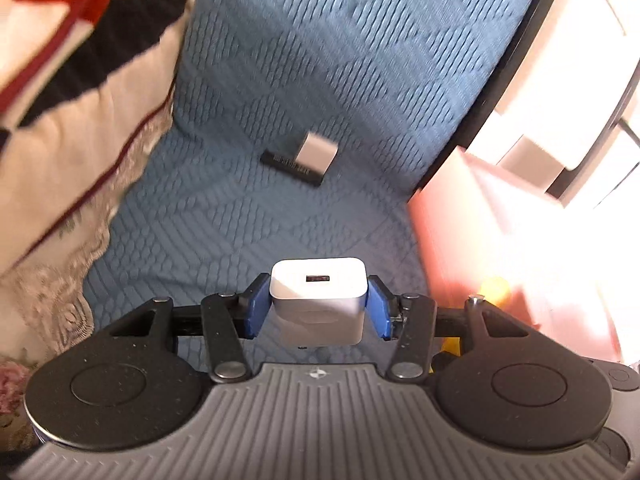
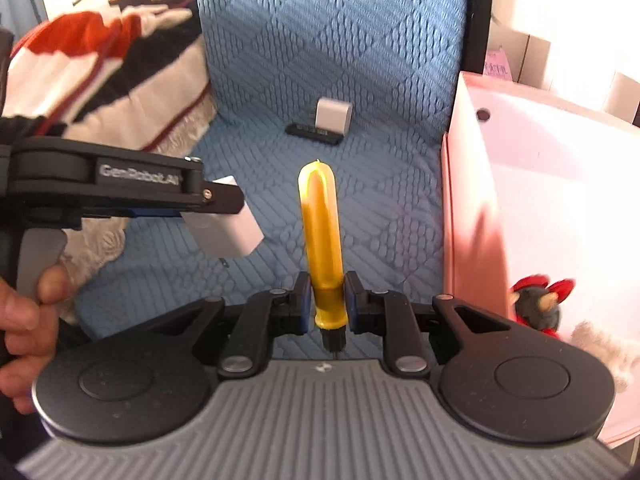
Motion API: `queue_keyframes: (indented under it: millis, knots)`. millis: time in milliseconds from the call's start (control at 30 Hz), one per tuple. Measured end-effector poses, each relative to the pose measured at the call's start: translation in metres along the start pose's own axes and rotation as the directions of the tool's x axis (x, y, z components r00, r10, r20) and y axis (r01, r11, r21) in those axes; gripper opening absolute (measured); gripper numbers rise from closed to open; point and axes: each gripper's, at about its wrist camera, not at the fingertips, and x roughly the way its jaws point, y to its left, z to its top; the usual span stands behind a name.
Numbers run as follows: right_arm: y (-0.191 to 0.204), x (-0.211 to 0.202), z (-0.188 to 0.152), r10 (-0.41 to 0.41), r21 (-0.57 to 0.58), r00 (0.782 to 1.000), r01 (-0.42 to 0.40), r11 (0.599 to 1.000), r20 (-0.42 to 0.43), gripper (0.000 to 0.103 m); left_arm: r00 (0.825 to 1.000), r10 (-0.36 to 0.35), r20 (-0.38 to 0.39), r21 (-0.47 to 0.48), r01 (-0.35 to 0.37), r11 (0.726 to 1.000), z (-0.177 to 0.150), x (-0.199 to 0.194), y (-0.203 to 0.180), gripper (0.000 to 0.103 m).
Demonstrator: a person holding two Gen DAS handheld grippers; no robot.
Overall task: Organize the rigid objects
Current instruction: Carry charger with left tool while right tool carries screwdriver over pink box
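Clamped in the left gripper [image 1: 319,307], a smooth, light USB charger [image 1: 319,292]; the right gripper [image 2: 325,305] pinches a stiff yellow screwdriver handle [image 2: 320,232] near its collar, above the blue mattress [image 2: 332,40].

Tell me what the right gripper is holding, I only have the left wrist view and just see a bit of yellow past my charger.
Observer: The right gripper is shut on a yellow screwdriver, handle pointing forward.
Operator: Anything in the pink box already?
Observer: Yes, a red and grey plush toy lies inside the pink box.
Operator: Where is my gripper relative to that one?
Observer: The left gripper, holding the white charger, is to its left, above the blue mattress.
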Motion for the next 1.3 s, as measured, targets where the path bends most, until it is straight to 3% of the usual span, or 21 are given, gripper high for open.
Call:
queue_keyframes:
  millis: [267, 733, 1033, 1300]
  knots:
    - [-0.014, -0.039, 0.017, 0.024, -0.014, 0.999, -0.023, 1.0, 0.043, 0.021, 0.999, -0.02, 0.04, -0.079, 0.023, 0.997, -0.006, -0.024, -0.02, 0.057]
    - [-0.06, -0.11, 0.05, 0.025, -0.024, 0.991, -0.022, 0.999, 0.129, 0.021, 0.995, -0.038, 0.091, -0.011, 0.039, 0.999, 0.019, -0.052, -0.109, 0.057]
    - [-0.106, -0.144, 0.07, -0.027, -0.008, 0.984, 0.029, 1.0, 0.177, 0.021, 0.99, -0.102, 0.099, 0.067, 0.096, 0.993, 0.039, -0.048, -0.186, 0.057]
    - [-0.164, -0.15, 0.059, -0.106, 0.044, 0.979, 0.1, 0.994, 0.171, 0.022, 0.99, -0.121, 0.065, 0.115, 0.113, 0.987, 0.037, -0.021, -0.237, 0.057]
